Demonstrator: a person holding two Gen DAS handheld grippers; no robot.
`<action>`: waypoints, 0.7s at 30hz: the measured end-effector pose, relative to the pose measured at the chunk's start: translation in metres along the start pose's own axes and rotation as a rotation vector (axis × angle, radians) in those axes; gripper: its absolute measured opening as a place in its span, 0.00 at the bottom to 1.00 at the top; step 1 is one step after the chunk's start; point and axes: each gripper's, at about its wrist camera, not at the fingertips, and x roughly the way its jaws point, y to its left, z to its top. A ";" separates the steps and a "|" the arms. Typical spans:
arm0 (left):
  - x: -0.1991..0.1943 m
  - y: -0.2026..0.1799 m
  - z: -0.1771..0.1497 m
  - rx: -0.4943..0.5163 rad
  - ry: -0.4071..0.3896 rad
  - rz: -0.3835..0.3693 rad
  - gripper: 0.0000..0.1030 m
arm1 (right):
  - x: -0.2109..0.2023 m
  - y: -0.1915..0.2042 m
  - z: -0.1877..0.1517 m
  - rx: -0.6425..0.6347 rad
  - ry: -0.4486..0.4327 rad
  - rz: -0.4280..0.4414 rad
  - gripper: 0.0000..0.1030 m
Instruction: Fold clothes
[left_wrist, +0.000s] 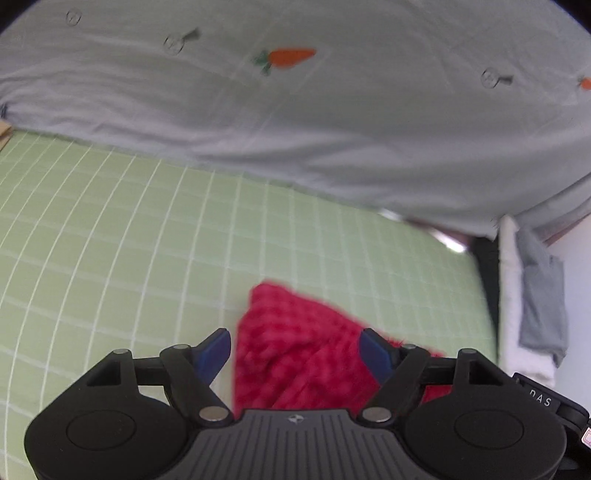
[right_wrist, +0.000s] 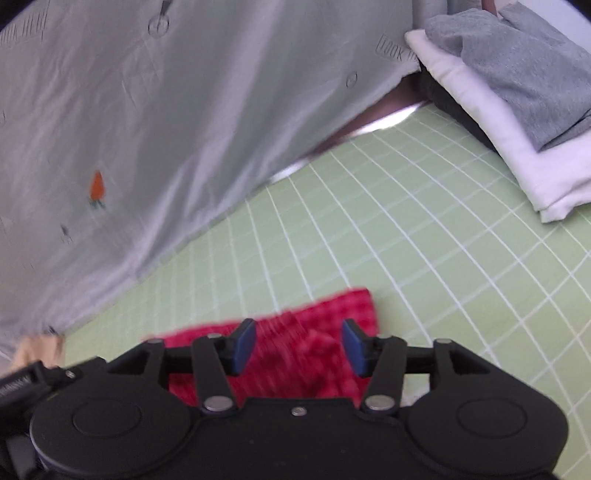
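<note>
beyond the green checked bedsheet (right_wrist: 424, 236) lie a grey carrot-print quilt (left_wrist: 295, 122) and a folded white and grey clothes stack (right_wrist: 517, 110). both left tongs (left_wrist: 295, 354) and right tongs (right_wrist: 299, 345) hover released over the red checked garment (left_wrist: 295, 354) on the sheet.

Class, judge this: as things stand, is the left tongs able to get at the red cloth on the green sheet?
Probably yes. The left tongs stand open right over the red cloth, and nothing lies between them.
</note>
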 end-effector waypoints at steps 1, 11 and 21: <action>0.003 0.002 -0.006 0.008 0.024 0.009 0.75 | 0.002 -0.002 -0.006 -0.014 0.014 -0.014 0.56; 0.021 0.014 -0.069 0.069 0.190 0.058 0.47 | 0.013 -0.012 -0.060 -0.087 0.163 -0.077 0.63; -0.016 0.028 -0.092 0.013 0.168 0.022 0.07 | -0.039 -0.033 -0.075 -0.132 0.101 -0.026 0.03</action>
